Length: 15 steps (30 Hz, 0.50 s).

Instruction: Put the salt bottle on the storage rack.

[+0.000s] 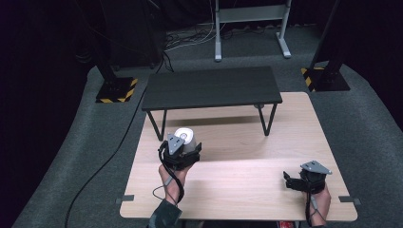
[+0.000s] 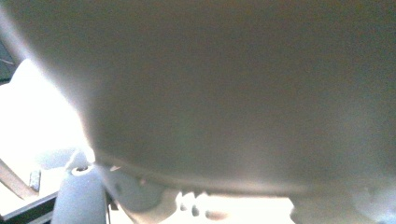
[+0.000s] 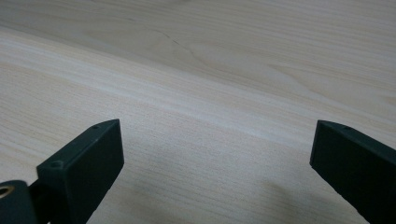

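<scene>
Nearest us, at the table's (image 1: 237, 190) near edge, we see both forearms come in from 6 o'clock. The right gripper (image 1: 291, 180) sits at about 4 o'clock on the light wooden top, grey plate up, black jaws pointing toward 9 o'clock. In the right gripper view its jaws stand wide apart w/ nothing btwn them, just bare wood grain (image 3: 210, 93) under and ahead. The right hand (image 1: 319, 199) wraps the body from behind, cable trailing down the wrist. A bit farther in, at approx 8 o'clock of the tabletop, the left gripper (image 1: 186, 153) is held by the left hand (image 1: 171, 178), and a white cylindrical cup (image 1: 185, 138) sits right at its front, touching it, open rim tilted up toward the camera. In the left gripper view that pale object (image 2: 233, 84) is pressed so close it's a blur; we can't tell how far those jaws are open or whether they actually clamp it. Beyond the cup, toward 12 o'clock, a low black bench-like shelf (image 1: 211, 88) stands on thin dark legs across the far half of the table. Farther still, on grey carpet: black stands w/ yellow-black striped bases (image 1: 116, 90) at 10 and 2 o'clock, and a pale metal frame (image 1: 252, 28) at 12.
</scene>
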Motion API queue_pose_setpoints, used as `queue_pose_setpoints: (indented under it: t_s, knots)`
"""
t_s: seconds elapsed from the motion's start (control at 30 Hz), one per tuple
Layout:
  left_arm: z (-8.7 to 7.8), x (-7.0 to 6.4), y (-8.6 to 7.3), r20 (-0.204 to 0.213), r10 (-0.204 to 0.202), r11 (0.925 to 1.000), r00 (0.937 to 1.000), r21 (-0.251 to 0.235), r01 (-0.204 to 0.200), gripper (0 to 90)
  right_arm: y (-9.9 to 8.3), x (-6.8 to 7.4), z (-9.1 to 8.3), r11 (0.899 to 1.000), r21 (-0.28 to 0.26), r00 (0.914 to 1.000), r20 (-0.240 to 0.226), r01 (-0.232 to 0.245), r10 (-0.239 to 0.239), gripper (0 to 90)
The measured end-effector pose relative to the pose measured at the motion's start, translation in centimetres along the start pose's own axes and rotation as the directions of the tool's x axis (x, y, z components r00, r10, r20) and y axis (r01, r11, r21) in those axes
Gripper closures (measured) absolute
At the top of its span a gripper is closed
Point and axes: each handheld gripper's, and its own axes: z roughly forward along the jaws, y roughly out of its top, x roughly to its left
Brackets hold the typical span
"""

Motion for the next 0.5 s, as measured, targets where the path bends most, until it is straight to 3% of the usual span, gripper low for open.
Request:
queue_pose_setpoints:
  t_s: [0.5]
  knots:
    - [1.3, 1.2, 2.1, 0.020, 0.005, 1.0000, 0.9998, 0.008, -0.005, 29.0, 0.2, 0.3, 0.1, 1.000, 0.010, 0.9998, 0.011, 0.015, -0.015, 1.8]
